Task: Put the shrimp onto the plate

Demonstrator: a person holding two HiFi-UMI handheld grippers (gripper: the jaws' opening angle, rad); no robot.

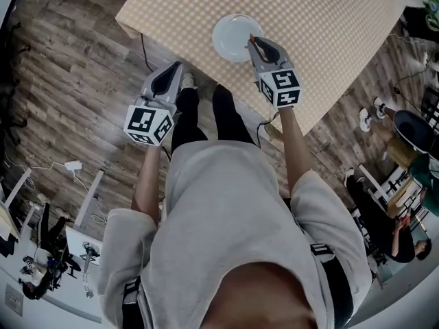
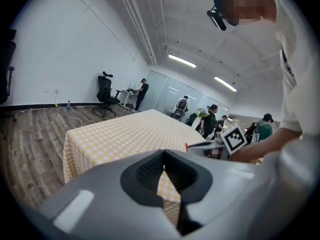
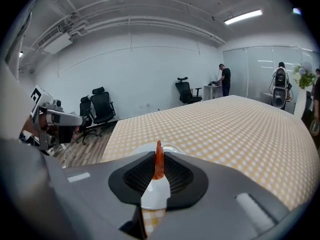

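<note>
A white plate (image 1: 233,38) lies near the front edge of the table with the yellow checked cloth (image 1: 322,19). My right gripper (image 1: 252,40) hangs over the plate's right rim, shut on the shrimp. In the right gripper view the orange-red shrimp (image 3: 159,160) stands upright, pinched between the pads, with the plate (image 3: 170,147) just beyond and below it. My left gripper (image 1: 179,67) hangs off the table's front edge over the floor, shut with nothing in it. Seen from the left gripper view, its jaws (image 2: 164,154) meet at the tips, and the right gripper (image 2: 207,145) shows to the right.
Wood floor (image 1: 68,81) surrounds the table, with cables and a power strip (image 1: 72,164) at the left. Office chairs (image 3: 100,106) and several people (image 2: 210,119) are at the far side of the room. The person's legs (image 1: 206,115) stand against the table edge.
</note>
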